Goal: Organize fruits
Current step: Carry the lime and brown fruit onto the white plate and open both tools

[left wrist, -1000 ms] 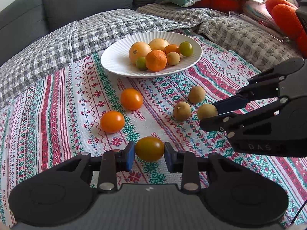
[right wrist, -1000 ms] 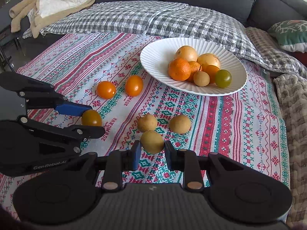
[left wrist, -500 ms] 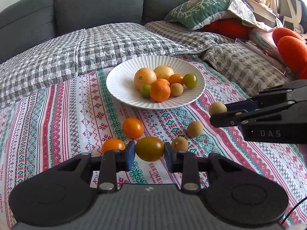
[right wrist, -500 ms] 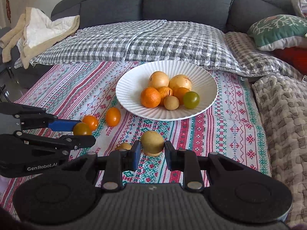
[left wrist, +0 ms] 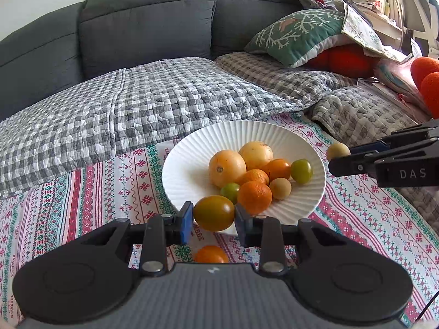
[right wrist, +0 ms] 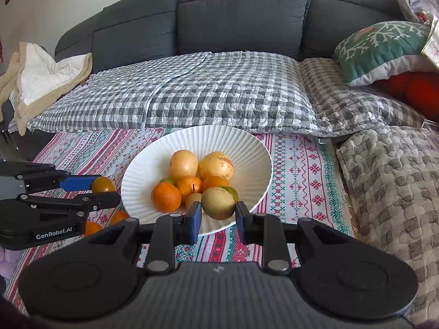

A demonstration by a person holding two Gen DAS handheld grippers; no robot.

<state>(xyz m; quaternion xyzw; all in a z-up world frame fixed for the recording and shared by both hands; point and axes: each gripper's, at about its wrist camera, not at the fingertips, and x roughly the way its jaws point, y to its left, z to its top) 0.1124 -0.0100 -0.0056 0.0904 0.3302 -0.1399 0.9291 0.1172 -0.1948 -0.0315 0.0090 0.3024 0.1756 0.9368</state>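
1. Left claw [left wrist: 214, 218] — clamped on a green-orange tomato [left wrist: 214, 213], held at the white plate's [left wrist: 186, 170] near rim.
2. Right claw [right wrist: 218, 216] — clamped on a tan round fruit [right wrist: 218, 203], held over the plate's near edge.

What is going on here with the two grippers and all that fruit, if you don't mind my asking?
A person is gathering fruit onto the white plate with two handheld grippers. The left gripper is shut on a green-orange tomato, held at the plate's near rim. The right gripper is shut on a tan round fruit, also held at the plate's edge. Neither is released yet. At least two orange tomatoes lie on the patterned cloth.
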